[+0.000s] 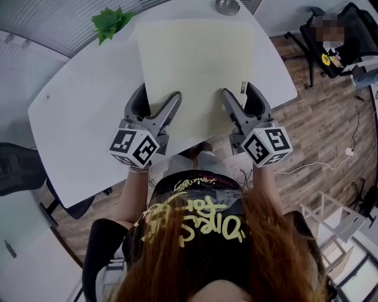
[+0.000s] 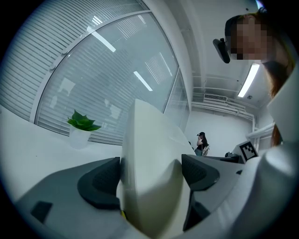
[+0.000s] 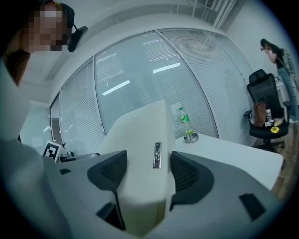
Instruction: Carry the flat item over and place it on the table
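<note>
I see the white table (image 1: pixel 77 118) filling most of the head view, its curved near edge running just ahead of the person's body. Over its middle is the flat item (image 1: pixel 195 65), a cream, square-ish pad with rounded corners; its far part is over the tabletop and its near edge reaches out past the table's near edge toward me. I cannot tell whether its underside touches the tabletop. Both grippers hold it by that near edge. The left gripper (image 1: pixel 157 100) grips near the pad's left corner, and its own view shows the two dark pads pressed against either face of the pad (image 2: pixel 149 154), which stands edge-on between them. The right gripper (image 1: pixel 241 97) grips near the right corner, with its jaws closed onto the pad (image 3: pixel 140 140) in the same manner. At the table's far left edge sits a green leafy plant (image 1: pixel 111 22) in a white pot, just beside the pad's far left corner. A small metal bowl (image 1: pixel 227 6) stands at the far edge, with a green-capped bottle (image 3: pixel 185 122) right behind it. A little silver tag (image 3: pixel 157 155) is on the pad's edge by the right jaws.
</note>
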{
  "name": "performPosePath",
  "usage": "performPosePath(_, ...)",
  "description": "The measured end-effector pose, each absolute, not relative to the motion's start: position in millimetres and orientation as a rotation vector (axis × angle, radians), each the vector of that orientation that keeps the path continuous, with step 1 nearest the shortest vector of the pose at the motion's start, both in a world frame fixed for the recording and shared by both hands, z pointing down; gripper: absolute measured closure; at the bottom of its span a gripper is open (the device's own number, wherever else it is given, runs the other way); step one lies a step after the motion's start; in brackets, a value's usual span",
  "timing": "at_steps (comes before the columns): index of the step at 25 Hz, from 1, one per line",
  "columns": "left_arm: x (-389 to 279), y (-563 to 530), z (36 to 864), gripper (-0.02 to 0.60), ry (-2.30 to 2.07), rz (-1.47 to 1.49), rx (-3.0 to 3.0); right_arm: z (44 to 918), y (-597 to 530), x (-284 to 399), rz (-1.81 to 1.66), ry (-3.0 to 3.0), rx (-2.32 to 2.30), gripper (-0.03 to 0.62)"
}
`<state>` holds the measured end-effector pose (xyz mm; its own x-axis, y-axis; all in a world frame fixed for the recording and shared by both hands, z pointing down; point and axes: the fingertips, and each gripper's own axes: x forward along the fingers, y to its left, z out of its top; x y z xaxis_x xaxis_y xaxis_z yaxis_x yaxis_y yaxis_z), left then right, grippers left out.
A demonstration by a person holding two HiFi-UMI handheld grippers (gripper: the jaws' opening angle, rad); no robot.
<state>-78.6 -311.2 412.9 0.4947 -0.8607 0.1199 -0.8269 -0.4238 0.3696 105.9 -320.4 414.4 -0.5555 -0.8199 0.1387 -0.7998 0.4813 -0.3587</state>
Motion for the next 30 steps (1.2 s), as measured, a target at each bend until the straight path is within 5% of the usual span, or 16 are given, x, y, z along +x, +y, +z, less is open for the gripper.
performPosePath(30,-85.3,-328.7,464.1,0.173,-1.388,-0.032,2.194,457.2,-342.2,96.7,-0.730,2.702,-1.520,0.290)
